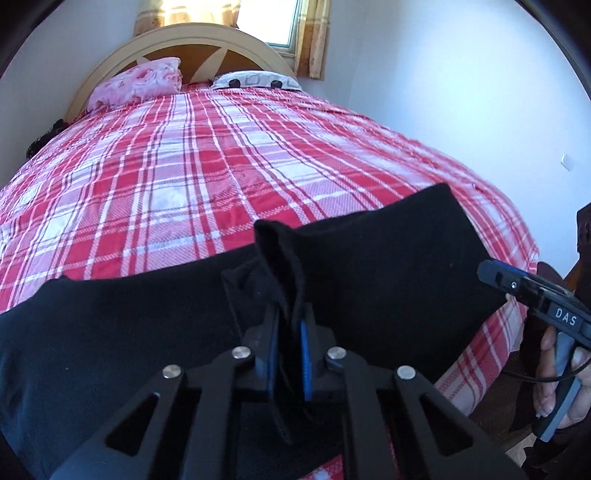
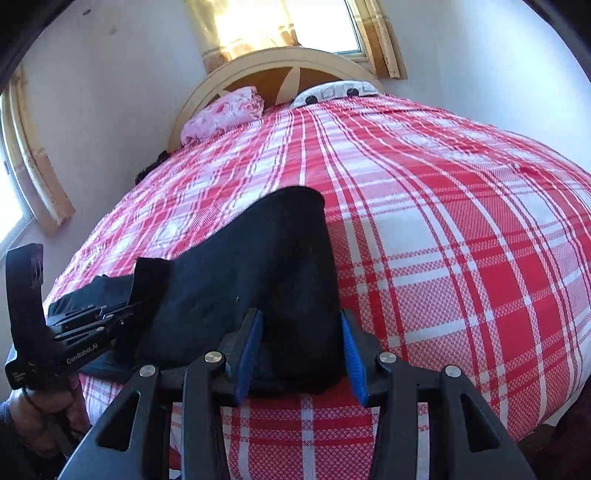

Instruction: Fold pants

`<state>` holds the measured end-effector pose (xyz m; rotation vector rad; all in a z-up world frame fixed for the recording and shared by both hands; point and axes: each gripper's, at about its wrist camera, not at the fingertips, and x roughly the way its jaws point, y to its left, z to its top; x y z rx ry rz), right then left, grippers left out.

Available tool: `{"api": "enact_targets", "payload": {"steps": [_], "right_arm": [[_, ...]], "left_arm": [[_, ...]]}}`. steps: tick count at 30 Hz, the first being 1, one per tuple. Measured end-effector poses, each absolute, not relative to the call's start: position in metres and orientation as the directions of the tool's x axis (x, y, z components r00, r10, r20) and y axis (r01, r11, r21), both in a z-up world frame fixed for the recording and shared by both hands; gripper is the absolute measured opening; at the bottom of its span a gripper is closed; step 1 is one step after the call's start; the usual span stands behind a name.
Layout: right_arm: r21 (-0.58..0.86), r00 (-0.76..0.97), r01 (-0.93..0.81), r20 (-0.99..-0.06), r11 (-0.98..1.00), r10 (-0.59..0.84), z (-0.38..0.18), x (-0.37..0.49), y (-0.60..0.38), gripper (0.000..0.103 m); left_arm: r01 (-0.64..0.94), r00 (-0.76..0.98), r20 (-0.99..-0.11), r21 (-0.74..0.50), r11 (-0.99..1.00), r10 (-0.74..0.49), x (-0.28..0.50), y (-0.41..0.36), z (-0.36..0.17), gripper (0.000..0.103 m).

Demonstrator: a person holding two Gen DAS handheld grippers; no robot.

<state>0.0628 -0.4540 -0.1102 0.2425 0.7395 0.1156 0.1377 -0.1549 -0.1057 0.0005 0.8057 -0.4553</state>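
Black pants (image 1: 369,266) lie across the near part of a bed with a red and white plaid cover (image 1: 207,166). My left gripper (image 1: 290,325) is shut on a raised fold of the pants' near edge, which stands up between its blue pads. In the right wrist view the pants (image 2: 258,266) stretch away to the left. My right gripper (image 2: 301,332) is open, its blue pads on either side of the pants' near end, not pinching it. The left gripper (image 2: 122,306) shows at the left there, holding the cloth. The right gripper (image 1: 495,275) shows at the right edge of the left wrist view.
A pink pillow (image 1: 140,83) and a white patterned pillow (image 1: 255,79) lie by the wooden headboard (image 1: 207,40). A window with curtains (image 1: 266,18) is behind it. White walls flank the bed. The bed's near edge (image 2: 295,424) is below my right gripper.
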Motion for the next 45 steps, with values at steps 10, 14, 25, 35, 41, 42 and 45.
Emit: {"api": "enact_targets", "payload": {"steps": [10,14,25,35,41,42,45], "right_arm": [[0.154,0.744,-0.129,-0.638,0.98,0.198,-0.104,0.061,-0.429,0.045],[0.081,0.73,-0.11,-0.67,0.991,0.136,-0.115,0.063,-0.423,0.045],[0.03,0.668,-0.265,-0.715,0.964,0.206,-0.118,0.076,-0.364,0.053],[-0.002,0.702,-0.266,-0.686,0.964,0.193,-0.101,0.081,-0.321,0.054],[-0.009,0.664,-0.368,-0.702,0.93,0.256,-0.119,0.104,-0.26,0.054],[0.008,0.641,-0.399,-0.713,0.917,0.285,-0.123,0.106,-0.253,0.054],[-0.035,0.633,-0.435,-0.723,0.9,0.278,-0.132,0.103,-0.236,0.054]], "left_arm": [[0.363,0.581,-0.724,-0.178,0.915,-0.371,0.143,-0.152,-0.119,0.018],[0.366,0.592,-0.72,-0.16,0.917,-0.362,0.136,-0.147,-0.113,0.045],[0.285,0.673,-0.687,-0.102,0.953,-0.275,0.121,-0.102,-0.101,0.07],[0.212,0.699,-0.688,-0.063,0.975,-0.197,0.113,-0.056,-0.106,0.077],[0.128,0.719,-0.684,-0.048,0.991,-0.126,0.106,-0.008,-0.106,0.08],[0.107,0.729,-0.678,-0.029,0.994,-0.098,0.104,0.003,-0.104,0.08],[0.033,0.752,-0.659,0.019,0.999,-0.012,0.101,0.036,-0.099,0.088]]}}
